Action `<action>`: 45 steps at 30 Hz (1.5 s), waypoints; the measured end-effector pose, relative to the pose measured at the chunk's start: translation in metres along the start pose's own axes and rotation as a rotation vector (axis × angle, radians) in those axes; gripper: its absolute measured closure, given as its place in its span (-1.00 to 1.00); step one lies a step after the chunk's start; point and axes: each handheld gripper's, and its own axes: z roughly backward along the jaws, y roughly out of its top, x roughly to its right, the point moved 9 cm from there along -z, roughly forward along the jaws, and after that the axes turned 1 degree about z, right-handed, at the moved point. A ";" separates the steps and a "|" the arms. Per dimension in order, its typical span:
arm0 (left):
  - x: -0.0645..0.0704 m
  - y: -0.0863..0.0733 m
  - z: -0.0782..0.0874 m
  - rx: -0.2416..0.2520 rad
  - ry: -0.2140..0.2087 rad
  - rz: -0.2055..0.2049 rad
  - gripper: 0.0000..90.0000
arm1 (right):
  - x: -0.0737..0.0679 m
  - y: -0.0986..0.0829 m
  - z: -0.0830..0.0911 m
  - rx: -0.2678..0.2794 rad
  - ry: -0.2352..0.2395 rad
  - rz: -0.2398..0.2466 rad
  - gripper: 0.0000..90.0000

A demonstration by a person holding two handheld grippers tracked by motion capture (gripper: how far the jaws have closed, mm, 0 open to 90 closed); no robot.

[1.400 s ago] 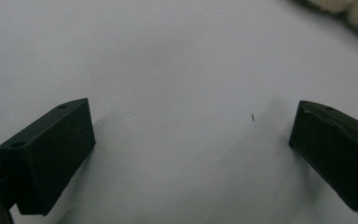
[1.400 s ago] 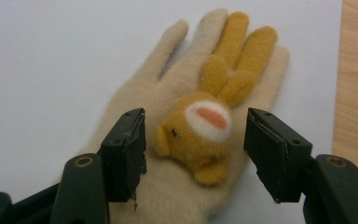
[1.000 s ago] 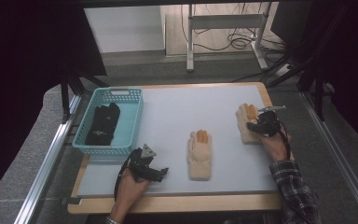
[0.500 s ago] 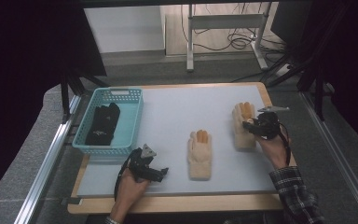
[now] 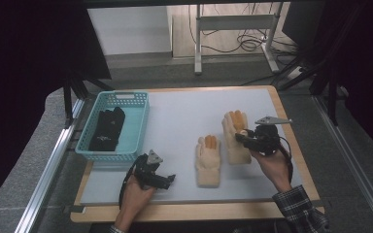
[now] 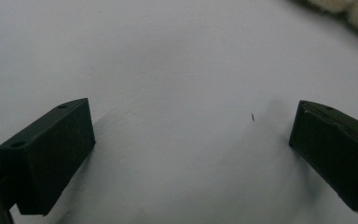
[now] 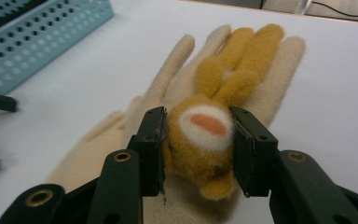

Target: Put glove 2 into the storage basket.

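Note:
Two cream gloves with orange plush patches lie on the white mat. The right glove (image 5: 234, 130) lies close beside the middle glove (image 5: 208, 156). My right gripper (image 5: 242, 137) is shut on the right glove's orange patch (image 7: 205, 140), which bulges between the jaws in the right gripper view, where the gripper (image 7: 199, 151) pinches it from both sides. The glove's fingers (image 7: 265, 60) point away from the camera. My left gripper (image 5: 167, 178) rests near the mat's front left, open over bare mat. In the left gripper view its jaws (image 6: 191, 154) stand wide apart with nothing between them.
A teal basket (image 5: 137, 127) holding black gloves (image 5: 107, 128) stands at the mat's left edge. The wooden table edge (image 5: 199, 212) runs along the front. A cream glove's edge (image 6: 354, 11) shows at the top right of the left gripper view.
The right gripper has dragged the right glove leftward and slightly nearer, bringing it close beside the middle glove. The left gripper has stayed in place.

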 end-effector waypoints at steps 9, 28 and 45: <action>0.000 0.000 0.000 0.004 0.000 0.002 -1.00 | -0.053 -0.016 -0.005 -0.038 0.052 -0.056 0.28; 0.000 0.000 0.000 0.004 0.000 0.004 -1.00 | -0.085 -0.051 -0.056 -0.091 -0.002 -0.132 0.01; 0.000 0.000 0.000 0.000 0.000 0.001 -1.00 | -0.040 -0.056 -0.028 -0.118 0.001 0.010 -0.32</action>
